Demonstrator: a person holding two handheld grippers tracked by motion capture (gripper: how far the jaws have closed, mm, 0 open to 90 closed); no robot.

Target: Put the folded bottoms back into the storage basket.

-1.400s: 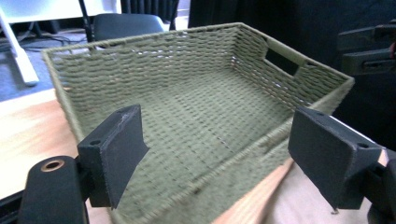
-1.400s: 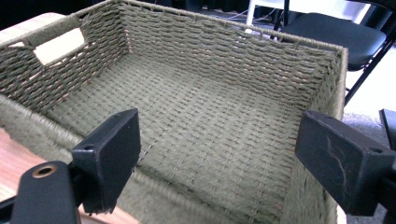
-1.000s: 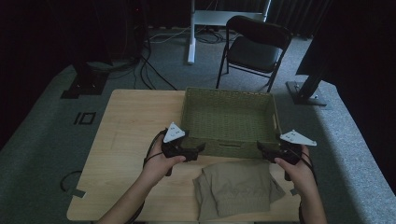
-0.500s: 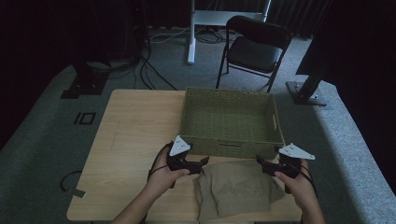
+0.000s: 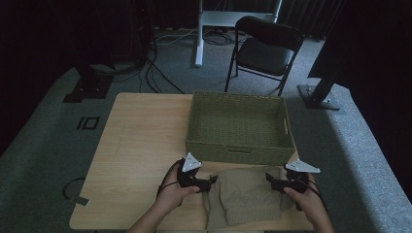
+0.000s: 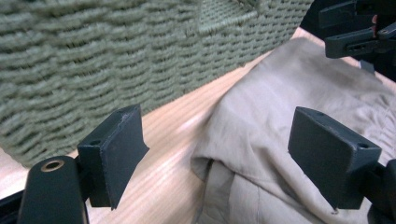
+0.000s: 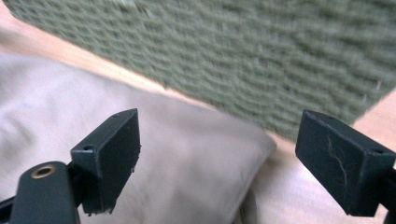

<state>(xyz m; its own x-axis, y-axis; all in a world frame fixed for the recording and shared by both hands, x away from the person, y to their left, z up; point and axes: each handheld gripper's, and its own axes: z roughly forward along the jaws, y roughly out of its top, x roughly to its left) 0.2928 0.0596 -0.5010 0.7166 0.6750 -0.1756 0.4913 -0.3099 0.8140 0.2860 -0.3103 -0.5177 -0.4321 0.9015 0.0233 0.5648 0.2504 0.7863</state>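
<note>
A folded beige garment (image 5: 248,196) lies on the wooden table (image 5: 136,145) by its near edge, just in front of a green woven basket (image 5: 239,127). My left gripper (image 5: 210,182) is at the garment's left edge, jaws open, the cloth (image 6: 289,135) between and beyond them. My right gripper (image 5: 270,182) is at the garment's right edge, also open, over the cloth's corner (image 7: 201,154) with the basket wall (image 7: 261,60) right behind. In the left gripper view the right gripper (image 6: 359,32) shows at the upper right across the cloth.
The basket's near wall (image 6: 116,56) stands close behind both grippers. Bare tabletop stretches to the left of the basket. Beyond the table are a black folding chair (image 5: 265,48), cables on the grey floor and a stand base (image 5: 318,97).
Both grippers have come down and toward the near edge, from beside the basket's front wall to the two sides of the garment. Their jaws stay open.
</note>
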